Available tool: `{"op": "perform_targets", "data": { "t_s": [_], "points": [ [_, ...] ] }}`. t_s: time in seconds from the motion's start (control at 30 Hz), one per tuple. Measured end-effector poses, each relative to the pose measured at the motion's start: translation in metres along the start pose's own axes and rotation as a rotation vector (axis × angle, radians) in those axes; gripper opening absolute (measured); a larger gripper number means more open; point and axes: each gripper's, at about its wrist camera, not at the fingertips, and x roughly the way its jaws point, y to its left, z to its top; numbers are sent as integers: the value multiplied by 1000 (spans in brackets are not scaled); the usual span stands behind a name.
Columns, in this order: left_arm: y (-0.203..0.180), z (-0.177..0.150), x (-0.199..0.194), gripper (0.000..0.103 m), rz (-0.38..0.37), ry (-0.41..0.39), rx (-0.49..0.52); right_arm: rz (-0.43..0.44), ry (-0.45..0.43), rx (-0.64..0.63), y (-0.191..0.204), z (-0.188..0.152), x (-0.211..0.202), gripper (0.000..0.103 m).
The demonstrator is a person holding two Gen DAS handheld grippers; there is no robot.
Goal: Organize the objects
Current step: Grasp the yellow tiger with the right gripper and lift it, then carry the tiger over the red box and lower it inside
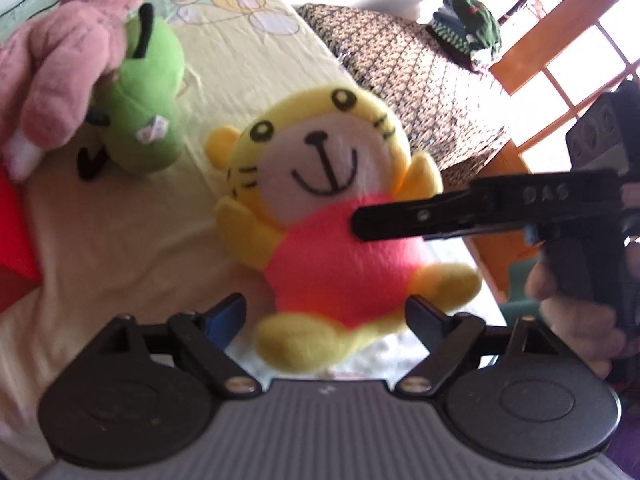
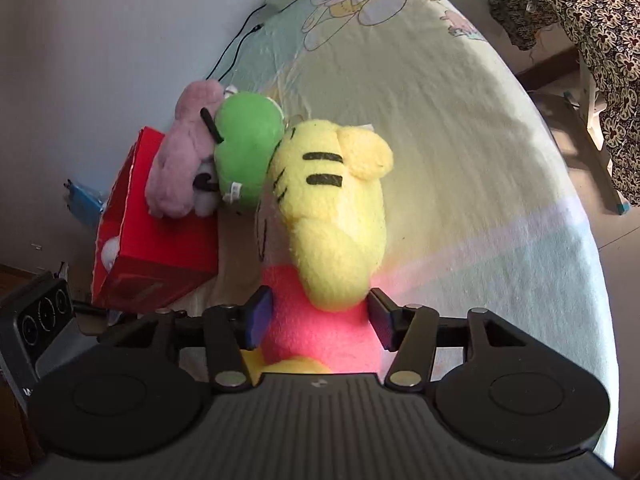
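A red box (image 2: pixel 160 248) is seen at the near left of the bed, lying on its side; a white item shows at its open end, but the contents cannot be identified. A pink plush (image 2: pixel 180 160) is rested across the top of the box, and a green plush (image 2: pixel 244 148) is pressed against the pink one. The yellow tiger plush (image 2: pixel 332 208), dressed in a pink-red shirt, is positioned just beside the green plush and is held off the sheet. The right gripper (image 2: pixel 318 320) is closed on the tiger's pink-red body, both pads being pressed into the fabric; in the left wrist view one of its fingers (image 1: pixel 400 220) is seen lying across the shirt. The left gripper (image 1: pixel 324 318) is held with its fingers spread wide apart on either side of the tiger's lower body and feet; contact cannot be confirmed. The bed is covered by a pale yellow-green sheet (image 2: pixel 440 120) printed with cartoon bears. A floral-patterned cloth (image 1: pixel 408 80) is draped over furniture beside the bed, and a wooden-framed window (image 1: pixel 560 52) is noted behind it.
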Motion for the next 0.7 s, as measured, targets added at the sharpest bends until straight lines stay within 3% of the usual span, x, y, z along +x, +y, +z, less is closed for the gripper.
{"op": "perform_targets", "data": {
  "t_s": [0.1, 0.23, 0.37, 0.53, 0.7],
  "points": [
    [0, 7, 18, 91, -2, 25, -23, -24, 1, 19, -5, 3, 10, 68],
    [-4, 0, 18, 81, -37, 27, -35, -27, 14, 23, -2, -4, 15, 61],
    [-17, -11, -1, 80, -35, -7, 22, -6, 34, -70, 13, -13, 5, 54],
    [-29, -30, -39, 80, 4, -92, 112, 18, 20, -229, 46, -29, -13, 53],
    [-20, -37, -92, 80, 35, -223, 168, 101, -57, -303, 88, -38, -27, 53]
  ]
}}
